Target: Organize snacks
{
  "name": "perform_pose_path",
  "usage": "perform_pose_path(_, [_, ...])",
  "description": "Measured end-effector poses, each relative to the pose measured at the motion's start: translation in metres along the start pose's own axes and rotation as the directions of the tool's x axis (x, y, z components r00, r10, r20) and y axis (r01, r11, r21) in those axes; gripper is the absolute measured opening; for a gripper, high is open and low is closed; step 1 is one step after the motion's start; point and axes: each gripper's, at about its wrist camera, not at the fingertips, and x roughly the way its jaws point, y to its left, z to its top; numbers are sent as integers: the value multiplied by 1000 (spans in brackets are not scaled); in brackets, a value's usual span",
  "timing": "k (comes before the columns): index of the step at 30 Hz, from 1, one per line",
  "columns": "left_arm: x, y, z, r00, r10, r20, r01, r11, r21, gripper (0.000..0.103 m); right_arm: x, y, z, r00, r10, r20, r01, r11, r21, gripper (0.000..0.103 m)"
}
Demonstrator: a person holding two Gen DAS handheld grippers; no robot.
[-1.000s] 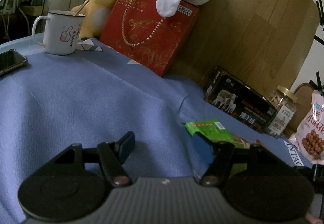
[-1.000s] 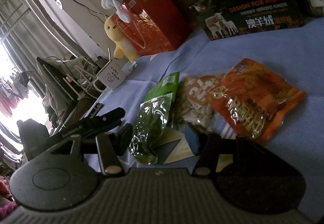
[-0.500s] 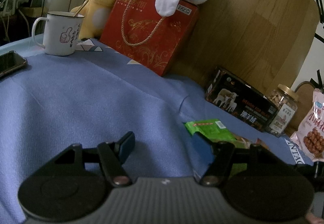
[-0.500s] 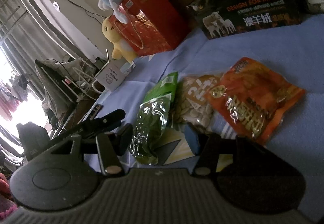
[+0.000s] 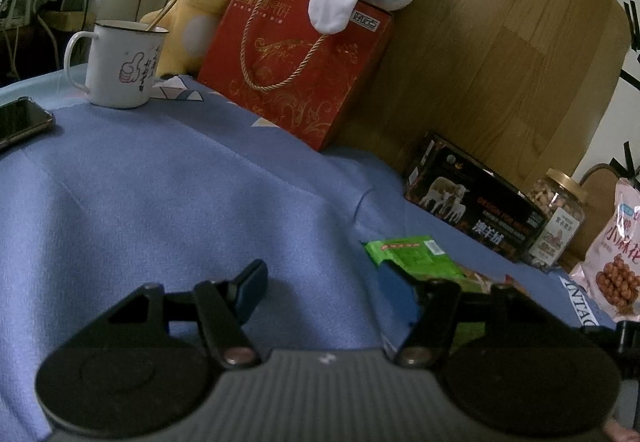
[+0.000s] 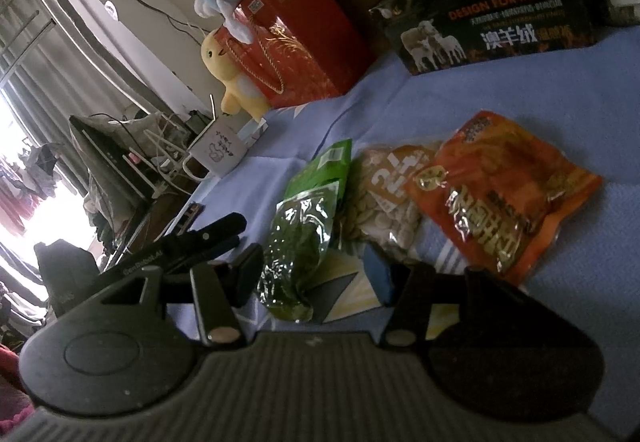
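Three snack bags lie side by side on the blue cloth: a green bag (image 6: 308, 218), a bag of pale seeds (image 6: 390, 198) and an orange bag (image 6: 504, 202). My right gripper (image 6: 316, 274) is open, just in front of the green bag's near end. My left gripper (image 5: 324, 282) is open and empty above the cloth; the green bag (image 5: 416, 256) lies behind its right finger. A pink snack bag (image 5: 618, 254) stands at the far right.
A red gift box (image 5: 296, 74) with plush toys on and beside it stands at the back by a wooden board. A white mug (image 5: 120, 70), a phone (image 5: 20, 120), a black box (image 5: 472, 206) and a nut jar (image 5: 556, 218) are on the cloth.
Both views shifted only slightly; the grippers stay open and the bags have not moved.
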Motion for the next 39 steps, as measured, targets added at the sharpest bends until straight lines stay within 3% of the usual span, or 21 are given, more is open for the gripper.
perform_pose_path(3, [0, -1, -1, 1000, 0, 0, 0, 1000, 0, 62, 2, 0, 0, 1000, 8, -14, -8, 1000, 5, 50])
perform_pose_path(14, [-2, -2, -2, 1000, 1, 0, -1, 1000, -2, 62, 3, 2, -1, 1000, 8, -24, -8, 1000, -9, 49])
perform_pose_path(20, [-7, 1, -1, 997, -73, -4, 73, 997, -20, 48, 6, 10, -3, 1000, -6, -31, 4, 998, -68, 50])
perform_pose_path(23, [-15, -5, -2, 984, -176, -20, 174, 982, -76, 48, 7, 12, -4, 999, -3, -34, 0, 997, -83, 51])
perform_pose_path(26, [-13, -28, -6, 964, -252, -88, 249, 968, -45, 47, 9, 16, -5, 999, -13, -31, 10, 994, -105, 51])
perform_pose_path(29, [-3, -41, -14, 955, -252, -154, 244, 967, -68, 48, 11, 21, -7, 999, -30, -23, 27, 990, -137, 51])
perform_pose_path(32, [5, -32, -21, 936, -309, -171, 275, 941, -195, 47, 14, 29, -11, 998, -62, -16, 58, 977, -204, 51])
perform_pose_path(34, [8, -29, -25, 919, -351, -180, 304, 921, -243, 36, 18, 38, -15, 997, -79, -9, 74, 962, -263, 51])
perform_pose_path(36, [8, -32, -28, 917, -353, -183, 308, 922, -236, 19, 22, 49, -21, 994, -113, -4, 105, 932, -346, 50])
perform_pose_path(39, [5, -35, -29, 922, -345, -173, 301, 924, -236, 18, 23, 56, -25, 992, -126, 2, 116, 908, -402, 45])
